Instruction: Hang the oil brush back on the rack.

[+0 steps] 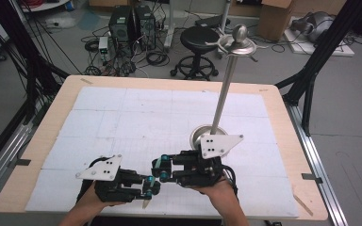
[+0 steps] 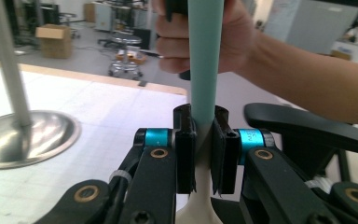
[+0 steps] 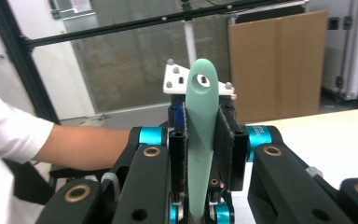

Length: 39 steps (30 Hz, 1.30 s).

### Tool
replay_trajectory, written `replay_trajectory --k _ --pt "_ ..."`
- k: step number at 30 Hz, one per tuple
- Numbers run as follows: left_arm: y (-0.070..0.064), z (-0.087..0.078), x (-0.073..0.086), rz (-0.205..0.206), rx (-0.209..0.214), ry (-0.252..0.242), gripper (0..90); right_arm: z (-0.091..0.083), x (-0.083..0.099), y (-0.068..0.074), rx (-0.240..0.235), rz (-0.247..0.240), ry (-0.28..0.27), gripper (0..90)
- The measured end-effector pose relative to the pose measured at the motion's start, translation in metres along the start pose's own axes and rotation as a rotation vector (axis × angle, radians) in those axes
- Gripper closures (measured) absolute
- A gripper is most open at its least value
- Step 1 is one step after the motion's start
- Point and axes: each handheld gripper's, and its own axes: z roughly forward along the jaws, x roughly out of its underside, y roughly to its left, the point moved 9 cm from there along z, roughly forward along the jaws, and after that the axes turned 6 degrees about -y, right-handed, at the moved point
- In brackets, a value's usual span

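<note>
High view: both grippers meet near the front edge of the table (image 1: 42,141), tips facing each other, the left gripper (image 1: 150,185) at the person's left and the right gripper (image 1: 160,168) just beside it. Between them runs a mint-green utensil handle (image 3: 200,135); a pale tip of it shows just below the left gripper's jaws.

Right gripper view looks along that handle: its long axis runs away from the camera toward the other gripper, and its rounded end (the one with a hanging hole) points up in the frame. The right gripper's jaws are closed nearly together, their pads pressed to both sides of the handle.

Left gripper view shows the same handle (image 2: 204,70) rising straight out of the left gripper's jaws toward the person's other hand (image 2: 205,35), with a whitish part of the utensil below the jaws. These jaws too stand narrow, clamped on the handle.

Behind the right gripper a metal stand (image 1: 225,94) rises from a shallow round dish base (image 1: 199,136) on the white mat; nothing lies in that dish. Small print on the blue jaw collars is too blurred to read.
</note>
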Motion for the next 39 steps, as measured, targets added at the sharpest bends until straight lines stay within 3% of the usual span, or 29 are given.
replay_trajectory --k 1,2,6,10,12,13,14,19,31,39 --pt "0.002 0.000 0.000 0.005 -0.024 0.002 81.9 0.000 0.000 -0.001 0.008 0.005 0.000 72.5" --pt "0.004 0.000 0.000 0.004 -0.044 0.007 81.9 0.000 0.000 -0.002 0.025 0.010 -0.006 64.3" --pt "0.015 -0.002 0.000 0.009 -0.156 0.007 81.9 -0.002 -0.003 -0.008 0.150 0.025 -0.034 44.8" --pt "0.024 -0.002 0.001 0.019 -0.255 0.009 81.9 -0.002 -0.001 -0.016 0.343 -0.008 -0.008 42.5" --pt "0.026 -0.002 0.001 0.025 -0.290 0.010 81.8 0.000 0.001 -0.016 0.408 -0.030 0.005 46.4" --pt "0.027 -0.002 0.001 0.025 -0.306 0.010 81.8 0.002 0.003 -0.018 0.463 -0.051 0.015 47.5" --pt "0.028 -0.001 0.001 0.026 -0.315 0.010 81.8 0.002 0.003 -0.018 0.463 -0.051 0.015 47.5" --pt "0.034 -0.001 0.002 0.032 -0.391 0.020 81.8 0.004 0.006 -0.025 0.586 -0.035 0.037 55.4" --pt "0.036 0.004 0.005 0.055 -0.450 0.044 81.7 0.005 0.009 -0.030 0.662 -0.001 0.039 69.7" --pt "0.037 0.006 0.005 0.052 -0.463 0.043 81.4 0.004 0.007 -0.030 0.679 0.017 0.043 74.6"
